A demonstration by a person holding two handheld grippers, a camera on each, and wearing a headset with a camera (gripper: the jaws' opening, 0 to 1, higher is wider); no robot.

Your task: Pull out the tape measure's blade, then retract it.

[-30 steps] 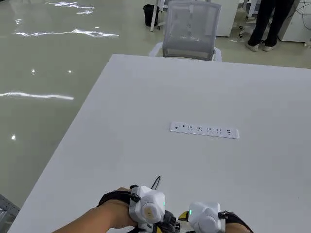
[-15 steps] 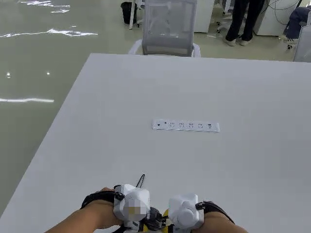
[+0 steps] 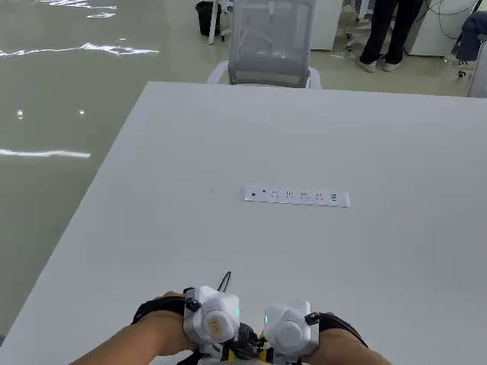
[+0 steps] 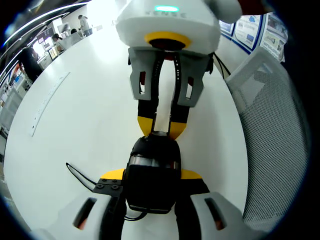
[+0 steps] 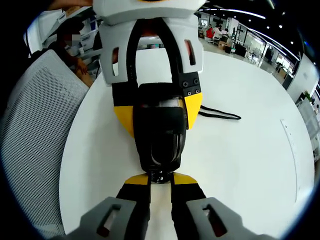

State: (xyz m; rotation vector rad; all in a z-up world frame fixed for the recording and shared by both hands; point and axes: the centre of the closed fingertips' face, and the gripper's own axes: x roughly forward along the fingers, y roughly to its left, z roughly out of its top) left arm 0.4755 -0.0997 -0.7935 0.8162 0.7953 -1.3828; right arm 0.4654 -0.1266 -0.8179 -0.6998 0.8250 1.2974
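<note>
No real change from half a second back: both grippers still nose to nose at the near edge of the table (image 3: 190, 152), well short of the power strip (image 3: 296, 196). Slight shift of the whole head view, camera only. Jaws mostly hidden there under the white housings. In the left gripper view, left gripper (image 4: 151, 175) clamped around the black tape measure (image 4: 151, 195), right gripper (image 4: 162, 127) opposite, yellow fingertips pinched on the blade (image 4: 161, 132) at the case mouth. In the right gripper view, a short pale length of blade between those fingertips. Black cord (image 5: 220, 114) trailing toward the power strip.
</note>
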